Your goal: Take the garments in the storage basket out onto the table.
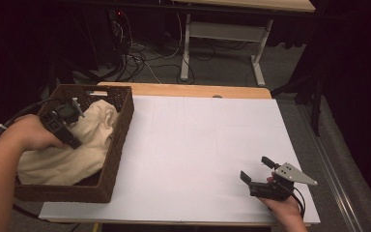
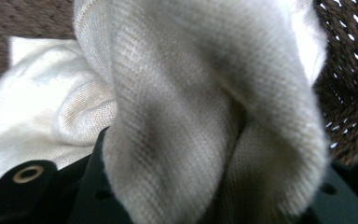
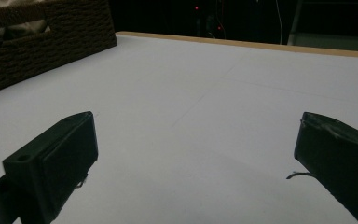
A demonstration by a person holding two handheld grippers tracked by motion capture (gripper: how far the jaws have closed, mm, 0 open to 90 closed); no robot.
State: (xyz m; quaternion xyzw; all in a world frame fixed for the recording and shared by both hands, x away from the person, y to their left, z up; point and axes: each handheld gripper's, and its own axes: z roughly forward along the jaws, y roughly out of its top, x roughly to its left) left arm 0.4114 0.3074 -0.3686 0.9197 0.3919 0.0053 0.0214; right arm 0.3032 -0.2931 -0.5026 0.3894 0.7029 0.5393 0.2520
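Our left tool [image 1: 79,126] is clamped on a fold of the cloth [image 1: 72,150] in the basket [image 1: 118,140]; the right tool [image 1: 257,169] rests apart on the table [image 1: 198,145]. Risk as we judge it: a thin pinch may slip, or trailing cloth may snag the rim and drag the basket.

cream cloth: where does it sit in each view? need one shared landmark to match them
High view: the cream cloth lies in the brown wicker basket at left, under the left gripper.
Left gripper view: the cloth hangs close to the lens, bunched between the jaws.
Right gripper view: a sliver of cloth shows through the basket's handle hole, top left.
Shared landmark: the basket's woven wall, also at the right edge of the left gripper view.
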